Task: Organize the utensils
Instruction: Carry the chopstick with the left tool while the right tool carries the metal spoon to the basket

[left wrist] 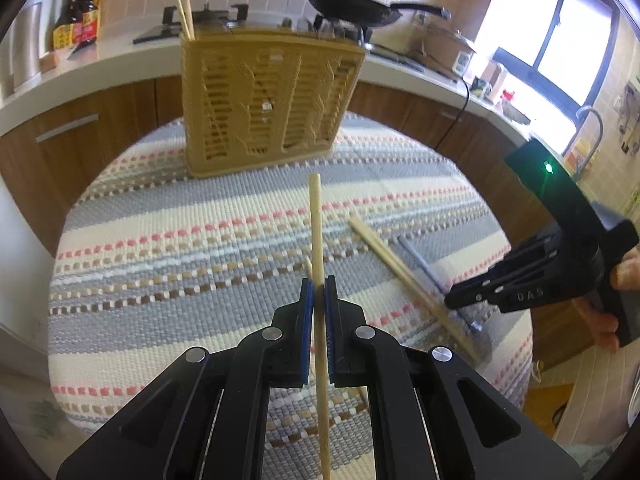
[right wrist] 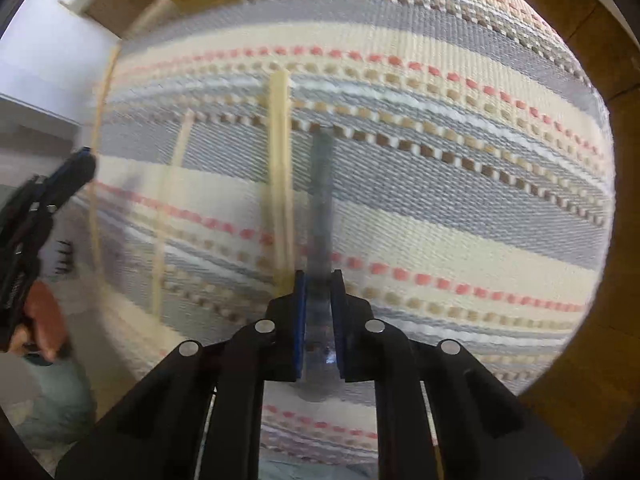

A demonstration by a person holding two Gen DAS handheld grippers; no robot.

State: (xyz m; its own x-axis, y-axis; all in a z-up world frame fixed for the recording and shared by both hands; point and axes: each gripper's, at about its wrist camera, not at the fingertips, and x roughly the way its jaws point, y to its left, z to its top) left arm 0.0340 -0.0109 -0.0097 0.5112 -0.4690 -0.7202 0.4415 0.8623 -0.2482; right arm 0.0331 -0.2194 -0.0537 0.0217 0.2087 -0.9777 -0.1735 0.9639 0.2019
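Five wooden chopsticks show: two standing in the basket (left wrist: pixel 272 104), one (left wrist: pixel 318 240) raised upright, one lying beneath it, and one (left wrist: pixel 400 276) lying beside the single grey-handled metal utensil (left wrist: pixel 424 264). One basket.

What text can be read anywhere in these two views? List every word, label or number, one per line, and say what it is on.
"DAS" on the side of the right gripper, raised black letters, seen in the left wrist view.
Labels on the sauce bottles on the counter: printing visible, too small and blurred to read.
Small sticker on the utensil basket: too small to read.
White appliance by the window: no markings legible.
Right wrist view: no text.
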